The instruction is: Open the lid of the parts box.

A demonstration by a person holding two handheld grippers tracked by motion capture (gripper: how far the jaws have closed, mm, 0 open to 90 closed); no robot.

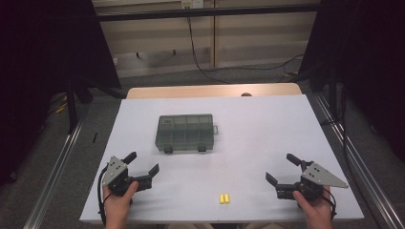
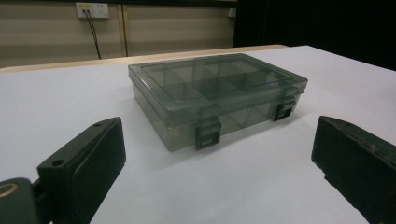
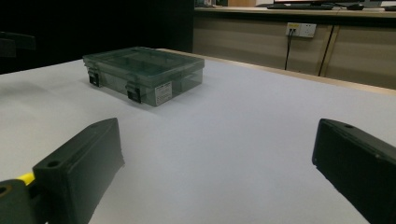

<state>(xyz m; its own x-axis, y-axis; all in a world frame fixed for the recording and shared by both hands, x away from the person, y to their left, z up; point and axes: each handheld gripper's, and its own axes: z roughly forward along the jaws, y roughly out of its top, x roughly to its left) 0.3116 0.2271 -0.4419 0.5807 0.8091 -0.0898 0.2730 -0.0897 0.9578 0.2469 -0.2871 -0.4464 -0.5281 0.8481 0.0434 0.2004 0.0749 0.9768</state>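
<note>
1. Risk of pushing the organiser box [image 1: 185,132] instead of unlatching it: light, closed, standing loose near the middle of the table [image 1: 267,119], a little toward the far edge, and likely to slide if one jaw presses a clasp [image 2: 207,133] with nothing bracing the other side.
2. Risk of slipping off the two small dark clasps on the box's near wall; wide blunt jaws, little to catch on.
3. Risk of knocking the two small yellow pieces [image 1: 224,198], lying close to the near edge between the hands, off the table with a careless sweep.
4. Left gripper [image 1: 144,165], near the near-left corner: spread wide, holding nothing, touching nothing, aimed at the box's latched side.
5. Right gripper [image 1: 282,168], near the near-right corner: likewise spread wide and empty, well apart from the box and from the yellow pieces.
</note>
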